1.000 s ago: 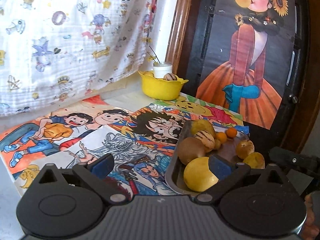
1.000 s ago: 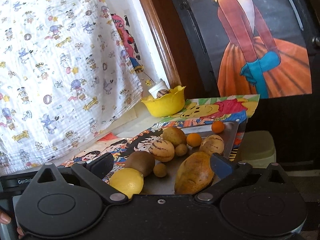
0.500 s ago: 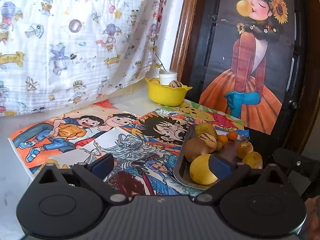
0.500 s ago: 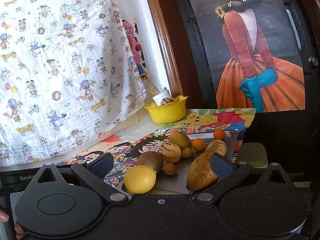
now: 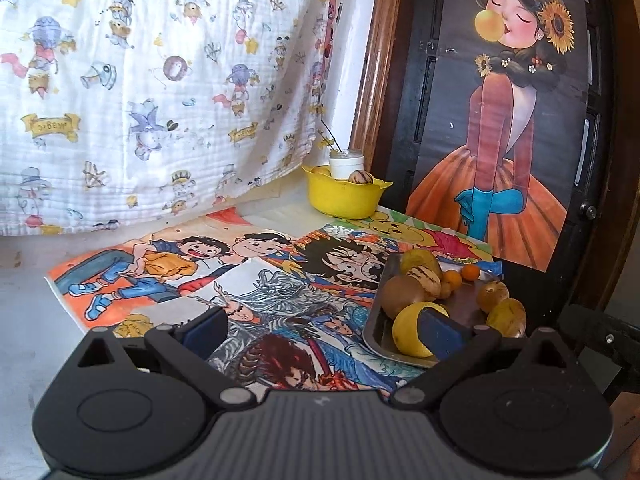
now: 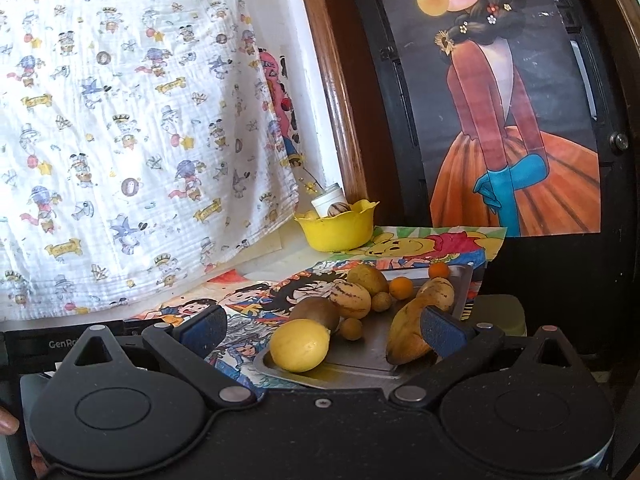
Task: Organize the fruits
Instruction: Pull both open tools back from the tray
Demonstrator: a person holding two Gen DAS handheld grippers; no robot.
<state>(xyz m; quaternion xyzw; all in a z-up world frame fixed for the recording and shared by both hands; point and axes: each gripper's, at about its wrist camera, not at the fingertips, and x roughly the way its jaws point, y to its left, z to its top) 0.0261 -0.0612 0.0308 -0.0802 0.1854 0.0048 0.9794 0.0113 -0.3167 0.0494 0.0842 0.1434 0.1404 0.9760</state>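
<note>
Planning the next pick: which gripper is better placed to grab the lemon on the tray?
Probably right: the lemon lies between its open jaws on the metal tray; the left gripper frames mostly posters.

The tray (image 6: 462,280) was dull grey metal, the bowl (image 6: 340,232) glossy yellow plastic, the cloth (image 6: 120,140) crinkled white cotton, the frame (image 6: 340,100) polished wood, the lemon (image 6: 299,345) smooth-skinned.

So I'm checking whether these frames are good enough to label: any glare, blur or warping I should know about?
Left wrist view: door frame bows from fisheye warp, corners are dark, tray fruit sharp. Right wrist view: same bowing, hanging cloth bright but its print readable, lemon crisp, no motion blur.
</note>
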